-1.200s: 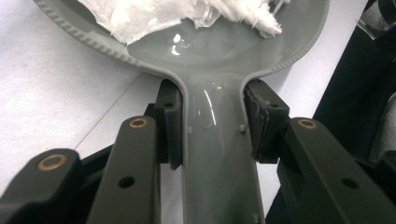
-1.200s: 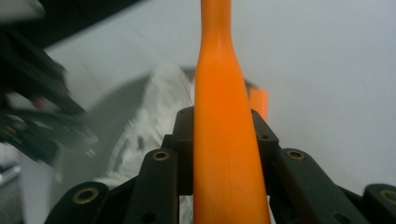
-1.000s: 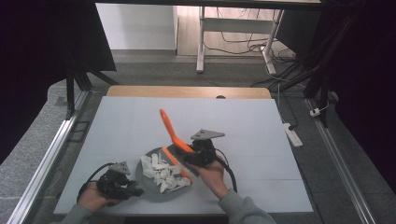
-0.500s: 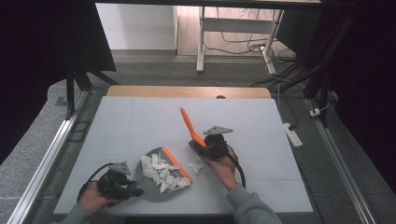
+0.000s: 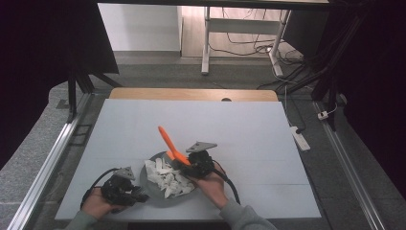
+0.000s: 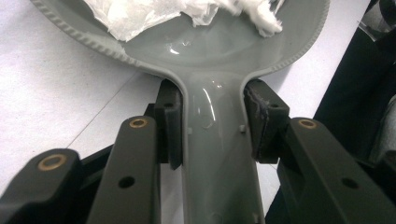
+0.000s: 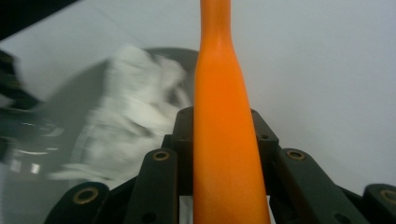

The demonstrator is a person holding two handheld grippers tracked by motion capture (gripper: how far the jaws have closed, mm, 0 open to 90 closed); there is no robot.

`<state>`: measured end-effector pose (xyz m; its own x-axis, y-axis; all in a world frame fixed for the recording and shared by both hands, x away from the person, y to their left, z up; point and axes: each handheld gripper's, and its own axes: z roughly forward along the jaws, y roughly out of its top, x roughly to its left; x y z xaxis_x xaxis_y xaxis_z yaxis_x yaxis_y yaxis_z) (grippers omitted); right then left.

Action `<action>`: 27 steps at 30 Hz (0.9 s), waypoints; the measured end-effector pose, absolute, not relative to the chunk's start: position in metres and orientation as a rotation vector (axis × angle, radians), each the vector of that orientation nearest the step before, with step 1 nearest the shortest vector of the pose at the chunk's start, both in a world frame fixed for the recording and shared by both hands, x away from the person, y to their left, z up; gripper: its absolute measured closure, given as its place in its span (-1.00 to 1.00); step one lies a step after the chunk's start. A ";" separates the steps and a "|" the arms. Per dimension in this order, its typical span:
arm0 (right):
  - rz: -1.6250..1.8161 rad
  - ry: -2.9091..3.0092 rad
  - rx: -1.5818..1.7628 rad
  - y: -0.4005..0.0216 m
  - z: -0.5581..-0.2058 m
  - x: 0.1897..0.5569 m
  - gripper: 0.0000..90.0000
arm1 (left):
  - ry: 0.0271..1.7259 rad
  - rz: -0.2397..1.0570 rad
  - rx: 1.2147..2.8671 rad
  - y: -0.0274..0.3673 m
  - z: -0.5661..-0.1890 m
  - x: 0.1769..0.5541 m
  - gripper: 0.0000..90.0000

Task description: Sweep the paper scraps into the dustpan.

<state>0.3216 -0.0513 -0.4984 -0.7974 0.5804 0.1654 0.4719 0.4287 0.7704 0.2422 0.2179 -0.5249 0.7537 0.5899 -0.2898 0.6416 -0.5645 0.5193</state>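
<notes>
One grey plastic handled dish [image 5: 154,188] holds a heap of white paper scraps [image 5: 167,177]; the left gripper [image 5: 139,196] clamps its handle, and the right gripper [image 5: 184,162] grasps one orange plastic tool [image 5: 168,143].

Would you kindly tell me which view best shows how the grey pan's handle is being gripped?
The left gripper view: the grey pan's handle sits clamped between both pads. The high view shows the left gripper at the pan's rim, small. The right gripper view shows blurred pan beside the orange tool.
</notes>
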 end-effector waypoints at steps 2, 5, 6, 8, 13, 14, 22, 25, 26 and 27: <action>1.433 2.540 0.958 -0.051 -0.487 0.319 0.56 | 0.920 -0.111 2.330 0.218 -0.525 0.242 0.36; 1.483 2.484 0.953 -0.061 -0.472 0.321 0.56 | 0.918 -0.116 2.329 0.218 -0.525 0.242 0.36; 1.482 2.462 0.952 -0.067 -0.466 0.323 0.56 | 0.919 -0.115 2.329 0.218 -0.525 0.242 0.36; 1.481 2.433 0.977 -0.079 -0.460 0.328 0.56 | 0.920 -0.114 2.329 0.218 -0.525 0.242 0.36; 1.427 2.382 1.042 -0.105 -0.459 0.342 0.56 | 0.920 -0.115 2.329 0.218 -0.525 0.243 0.36; 1.419 2.386 1.059 -0.110 -0.461 0.346 0.56 | 0.920 -0.117 2.328 0.218 -0.525 0.243 0.36; 1.517 2.378 1.282 -0.145 -0.475 0.372 0.56 | 0.919 -0.114 2.328 0.218 -0.525 0.243 0.36; 1.451 2.353 1.303 -0.156 -0.479 0.378 0.56 | 0.919 -0.114 2.328 0.218 -0.525 0.243 0.36; 1.436 2.350 1.305 -0.159 -0.481 0.380 0.56 | 0.919 -0.113 2.328 0.218 -0.525 0.243 0.36; 1.412 2.346 1.306 -0.160 -0.483 0.381 0.56 | 0.919 -0.112 2.329 0.218 -0.525 0.243 0.36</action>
<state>0.3808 -0.1602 -0.4828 -0.6244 0.7141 0.3165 0.6138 0.1980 0.7643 0.2425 0.2183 -0.5250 0.7536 0.5886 -0.2927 0.6417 -0.5620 0.5220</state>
